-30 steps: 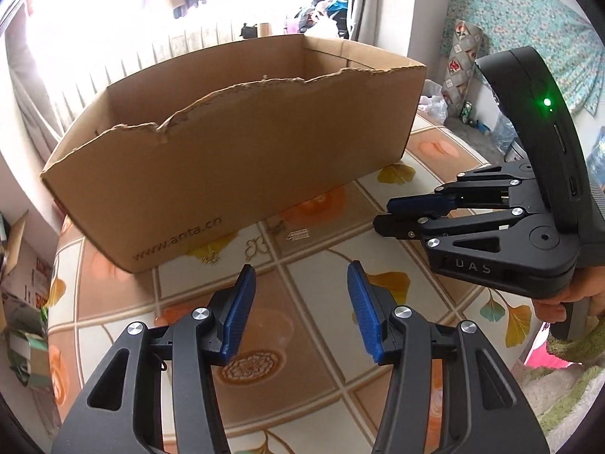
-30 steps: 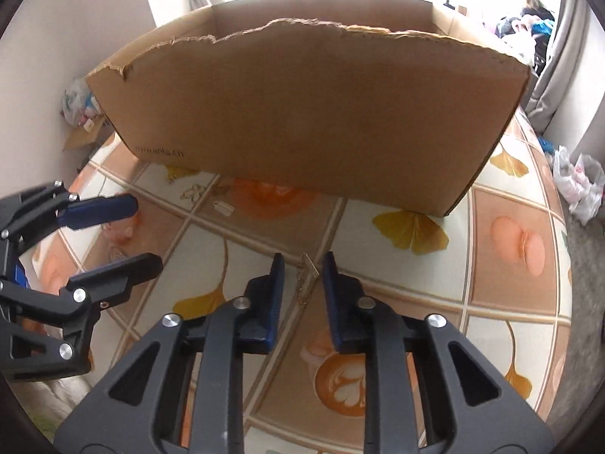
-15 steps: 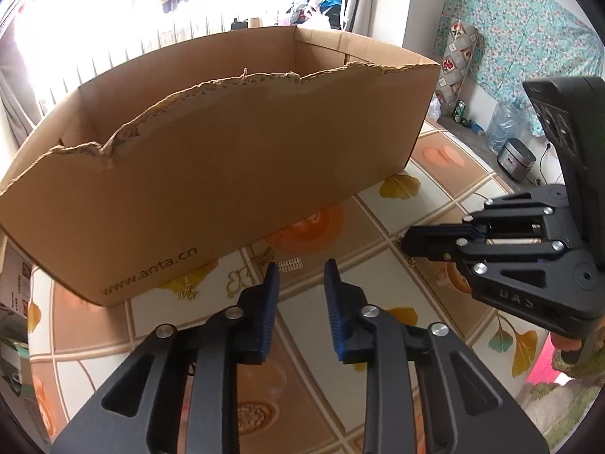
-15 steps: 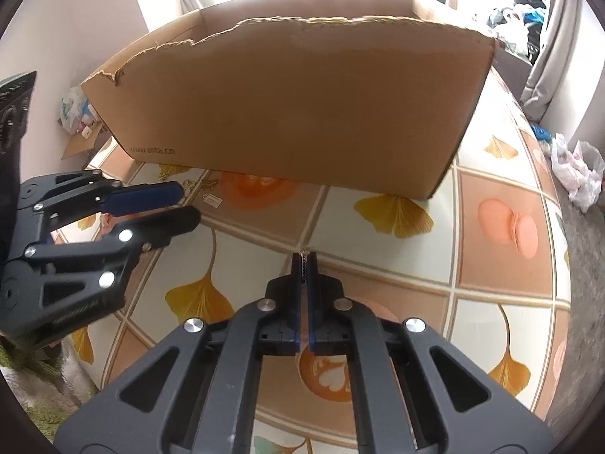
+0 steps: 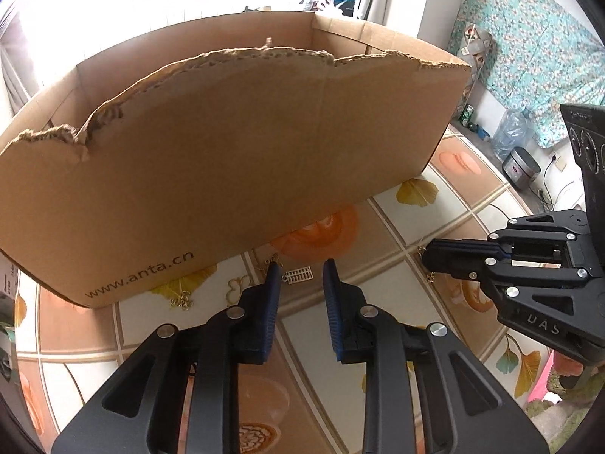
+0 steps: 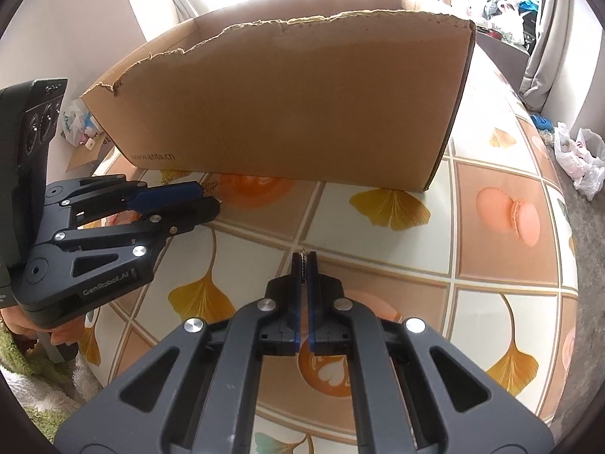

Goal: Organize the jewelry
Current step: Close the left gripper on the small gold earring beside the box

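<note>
Pinching a thin gold chain [image 6: 303, 265] between its pads, the right gripper [image 6: 303, 261] has its fingers pressed together, with only a few links showing above the tips. The chain is so fine that the hold looks slight; a quick lift or a roll of the wrist could let it slide out and drop back onto the patterned desk [image 6: 503, 272].

The left gripper [image 5: 301, 278] has its fingers set narrow, with a clear gap and nothing between them. It points down at a small beaded piece [image 5: 298, 275] lying on the desk just in front of the cardboard box [image 5: 234, 174]. A gold earring [image 5: 273, 263] touches or sits just beside the tip of the left finger, and another gold cluster [image 5: 180, 301] lies further left near the box wall. With the pieces this close together, closing here could catch the earring by accident, nudge the beaded piece under the box edge, or pinch only the desk covering.

The box stands close behind both grippers, and its torn front wall is tall. To drop anything inside, each gripper would need to clear that ragged rim; a dangling chain could snag on the torn cardboard. What the box already holds cannot be seen from either view.
</note>
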Tool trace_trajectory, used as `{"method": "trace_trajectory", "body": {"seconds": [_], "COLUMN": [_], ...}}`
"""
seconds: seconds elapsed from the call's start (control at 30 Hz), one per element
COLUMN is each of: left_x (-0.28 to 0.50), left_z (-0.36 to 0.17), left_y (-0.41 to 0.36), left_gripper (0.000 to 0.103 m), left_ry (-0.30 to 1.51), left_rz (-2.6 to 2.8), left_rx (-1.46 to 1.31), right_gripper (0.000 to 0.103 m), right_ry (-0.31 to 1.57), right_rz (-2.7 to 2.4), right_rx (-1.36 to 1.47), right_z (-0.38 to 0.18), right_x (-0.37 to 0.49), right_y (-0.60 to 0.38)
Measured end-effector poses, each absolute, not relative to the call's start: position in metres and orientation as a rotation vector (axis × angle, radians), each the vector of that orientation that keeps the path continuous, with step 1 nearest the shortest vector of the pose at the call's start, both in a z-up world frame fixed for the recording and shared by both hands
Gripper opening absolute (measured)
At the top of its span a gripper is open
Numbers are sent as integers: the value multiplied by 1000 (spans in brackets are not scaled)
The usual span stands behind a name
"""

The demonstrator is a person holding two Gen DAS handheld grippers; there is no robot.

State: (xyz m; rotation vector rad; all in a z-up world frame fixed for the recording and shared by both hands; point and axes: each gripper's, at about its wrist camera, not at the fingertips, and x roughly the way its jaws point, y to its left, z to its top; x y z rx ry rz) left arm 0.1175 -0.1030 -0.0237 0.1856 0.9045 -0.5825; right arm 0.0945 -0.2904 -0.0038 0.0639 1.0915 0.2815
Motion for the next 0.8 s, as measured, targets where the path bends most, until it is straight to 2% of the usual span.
{"method": "trace_trajectory", "body": {"seconds": [0.4, 0.8], "left_x": [112, 102], "left_z": [-26, -24], "left_y": [-112, -113], "left_gripper": [9, 6], "left_ry": [873, 876], "left_rz": [-566, -603], "left_rx": [250, 274], "right_gripper": [2, 2], "right_ry": [1087, 1088], "right_rz": [283, 284], "right_rx": [78, 83], "right_z": [-5, -4], "right_x": [93, 94], "right_y": [-297, -298]}}
